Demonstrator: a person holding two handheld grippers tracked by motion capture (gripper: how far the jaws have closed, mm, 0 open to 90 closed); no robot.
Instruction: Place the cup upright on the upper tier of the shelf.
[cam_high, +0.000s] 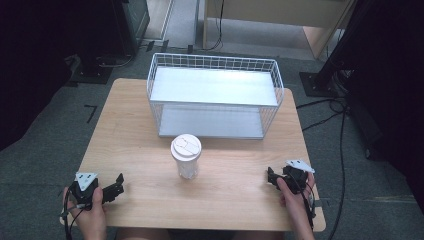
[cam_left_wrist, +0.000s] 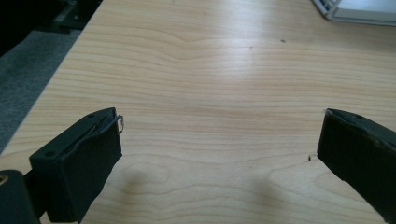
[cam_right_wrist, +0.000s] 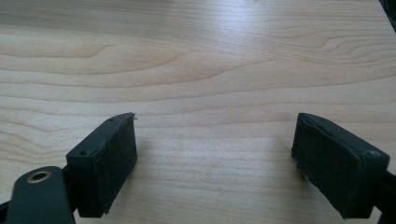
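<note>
Near the table's (cam_high: 150, 150) front corners, the left gripper (cam_high: 116, 188) and right gripper (cam_high: 271, 178) rest with jaws spread wide and empty, the lidded cup (cam_high: 186, 156) standing between them before the wire rack (cam_high: 215, 95). Any grasp would likely go best low on its body, squarely, without squeezing hard. From above, cup and rack are visible; each gripper view adds the bare wood between its pads (cam_left_wrist: 84, 158) (cam_right_wrist: 105, 163).

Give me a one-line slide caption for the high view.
A lidded cup stands before a white wire shelf rack on a wooden table, open left tongs and right tongs flanking it.
</note>
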